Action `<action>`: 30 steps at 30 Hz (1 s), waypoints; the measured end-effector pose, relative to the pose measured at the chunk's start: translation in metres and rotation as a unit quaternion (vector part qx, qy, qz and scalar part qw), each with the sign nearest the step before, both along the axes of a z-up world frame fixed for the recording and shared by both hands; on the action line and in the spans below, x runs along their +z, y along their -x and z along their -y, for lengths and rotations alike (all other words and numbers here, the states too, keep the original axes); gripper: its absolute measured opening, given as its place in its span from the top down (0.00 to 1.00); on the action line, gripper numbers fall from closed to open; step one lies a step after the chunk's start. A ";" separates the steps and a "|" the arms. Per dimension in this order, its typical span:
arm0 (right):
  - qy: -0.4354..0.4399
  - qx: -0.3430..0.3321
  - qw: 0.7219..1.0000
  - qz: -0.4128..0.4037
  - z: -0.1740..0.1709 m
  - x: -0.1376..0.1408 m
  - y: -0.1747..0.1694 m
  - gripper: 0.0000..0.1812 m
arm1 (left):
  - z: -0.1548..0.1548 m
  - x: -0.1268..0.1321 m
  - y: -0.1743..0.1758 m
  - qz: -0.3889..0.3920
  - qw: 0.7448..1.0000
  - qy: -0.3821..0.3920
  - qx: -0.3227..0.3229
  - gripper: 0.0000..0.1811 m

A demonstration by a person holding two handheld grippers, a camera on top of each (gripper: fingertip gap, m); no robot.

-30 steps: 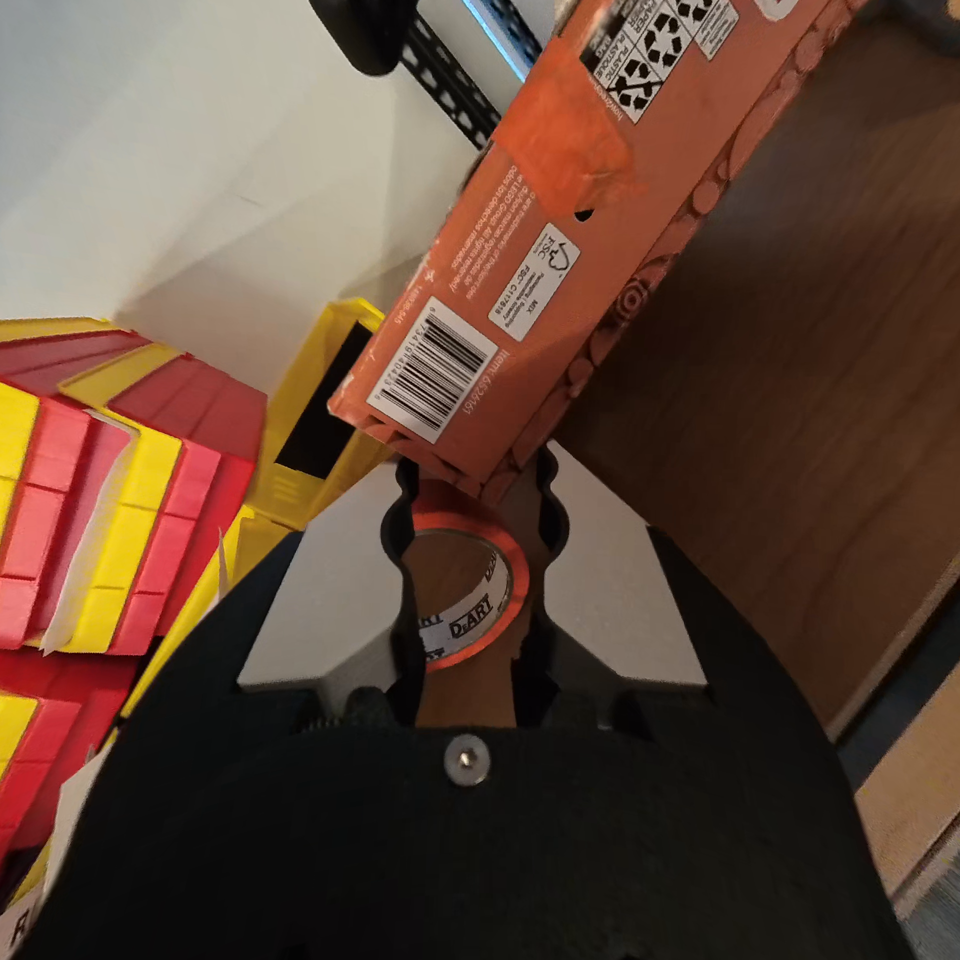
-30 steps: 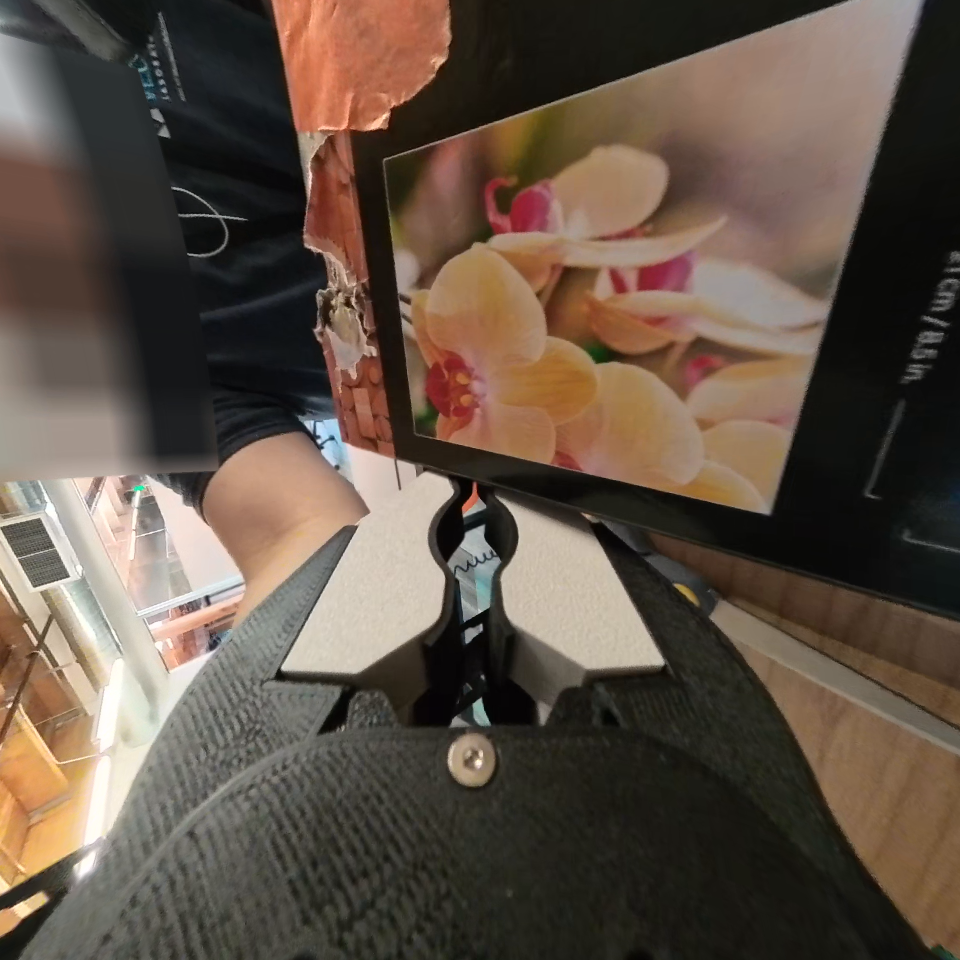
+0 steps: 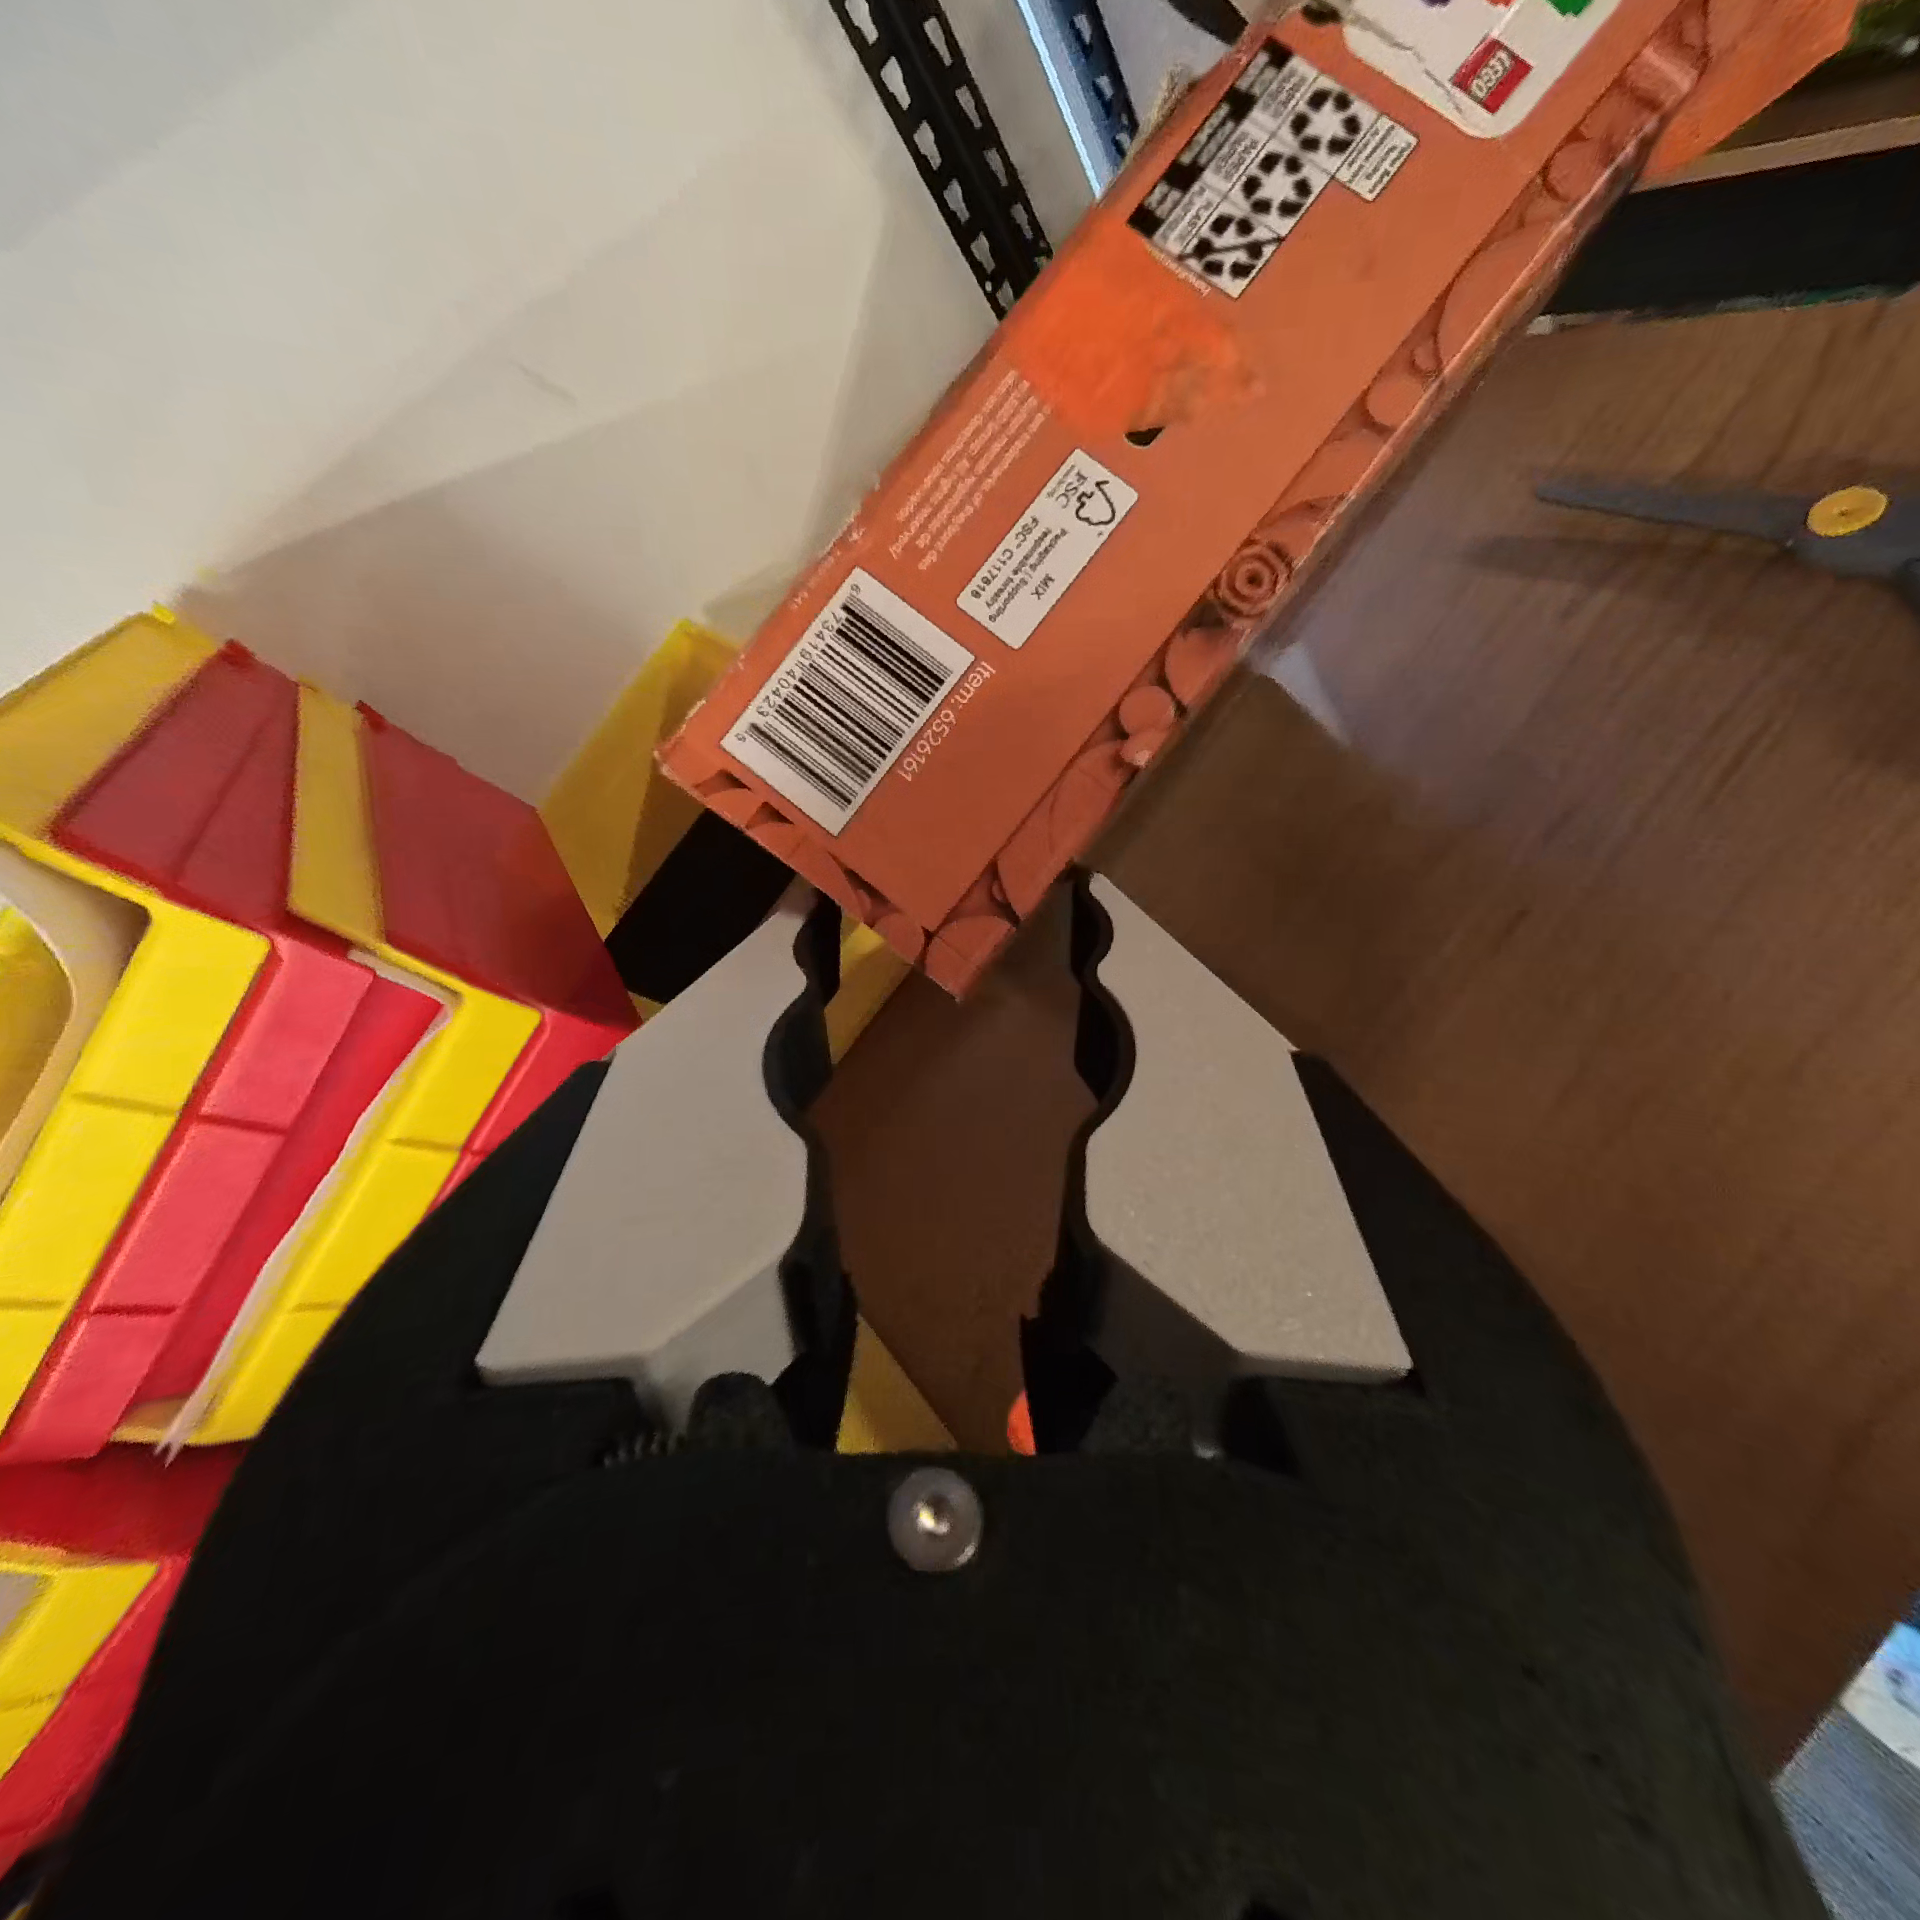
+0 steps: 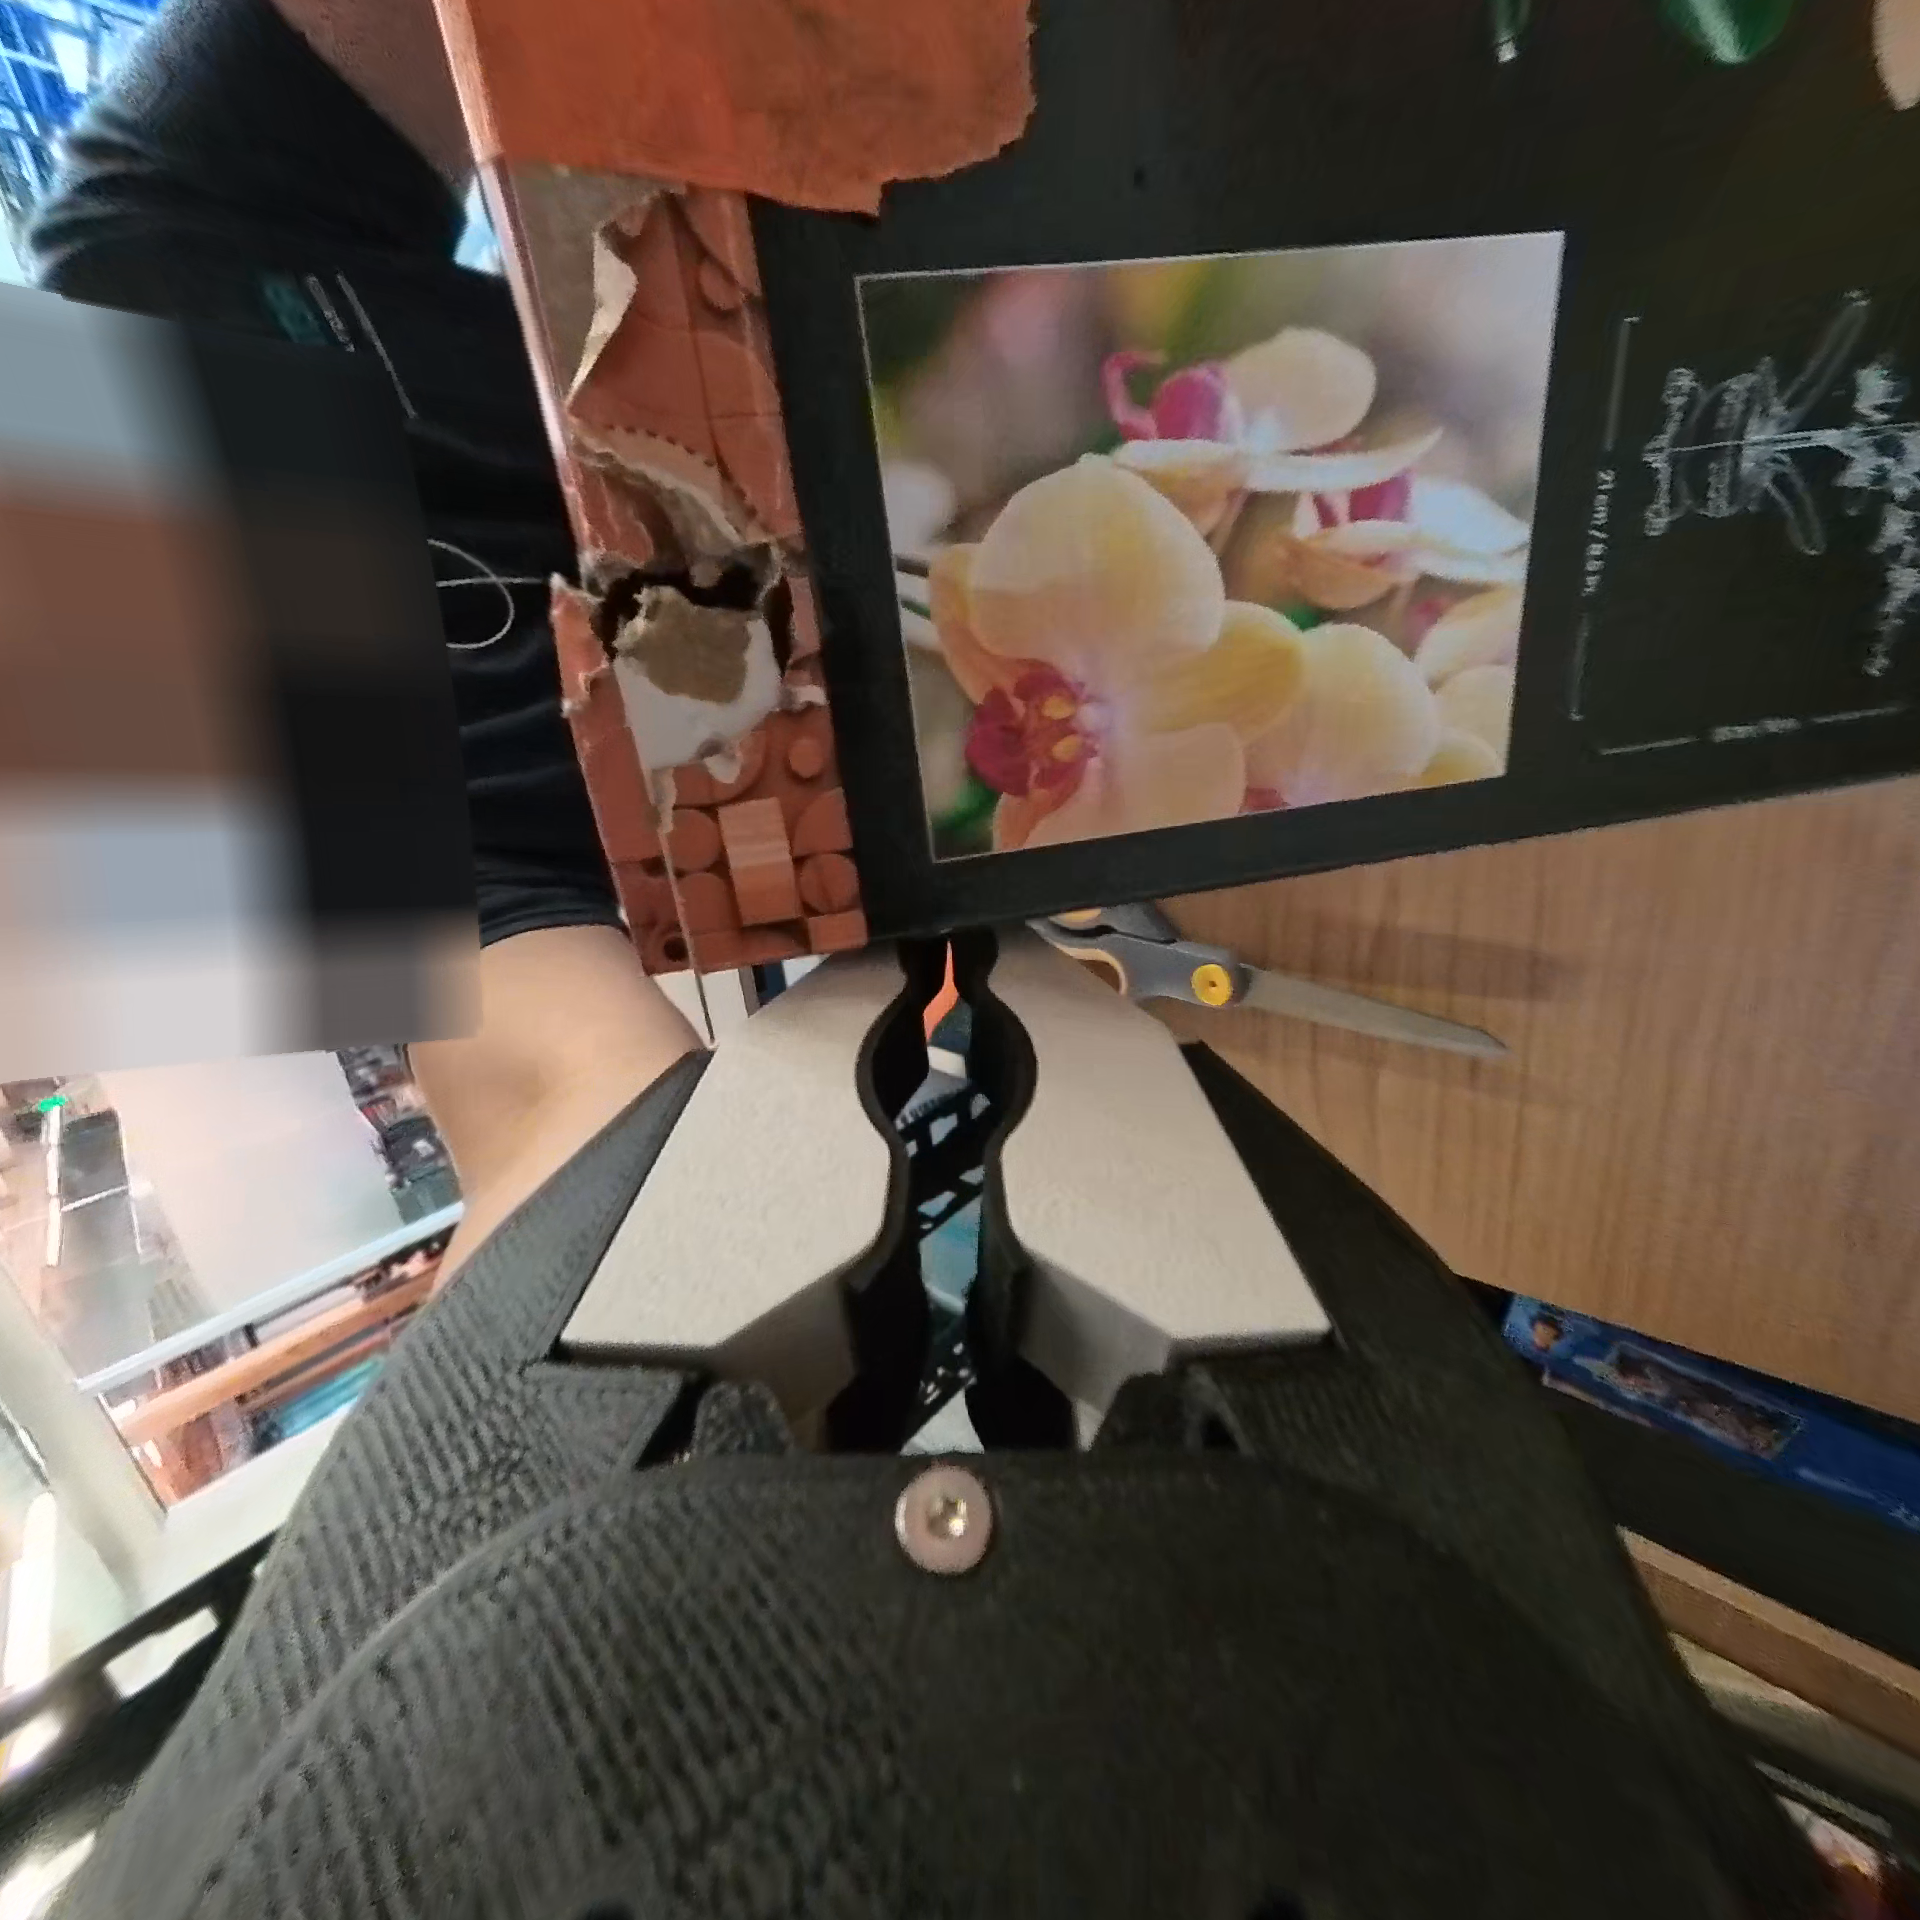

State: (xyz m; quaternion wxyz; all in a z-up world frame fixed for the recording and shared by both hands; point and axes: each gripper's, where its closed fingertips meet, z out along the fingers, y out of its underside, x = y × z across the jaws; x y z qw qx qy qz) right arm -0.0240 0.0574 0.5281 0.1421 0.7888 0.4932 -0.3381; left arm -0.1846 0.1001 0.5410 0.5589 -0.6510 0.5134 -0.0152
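Orange carton [image 3: 1081,540] runs on a diagonal from our left gripper [image 3: 951,935] at frame centre up to the upper right; we pinch its lower end across the narrow side. In the right view our right gripper [image 4: 948,951] pinches the carton's black flower-printed face at its bottom edge, centre frame. Scissors [image 4: 1247,987] lie just right on the wooden table [image 4: 1610,1091].

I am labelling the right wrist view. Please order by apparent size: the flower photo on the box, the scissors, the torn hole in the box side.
1. Flower photo, largest by far.
2. Scissors, partly hidden behind the box.
3. Torn hole; close to the scissors, so this order is unsure.
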 end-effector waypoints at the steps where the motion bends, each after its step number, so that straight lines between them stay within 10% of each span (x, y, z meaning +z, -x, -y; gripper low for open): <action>1: -0.004 -0.005 1.000 -0.003 -0.007 0.003 -0.002 1.00 | -0.004 0.003 -0.002 -0.002 1.000 0.008 -0.002 0.77; 12: -0.061 -0.012 0.996 -0.067 -0.045 0.017 -0.006 1.00 | -0.041 0.022 -0.011 0.031 0.999 0.007 -0.005 0.75; 30: -0.053 0.036 0.995 -0.070 -0.015 0.019 0.007 1.00 | -0.010 0.024 0.003 0.038 0.999 0.004 0.001 0.76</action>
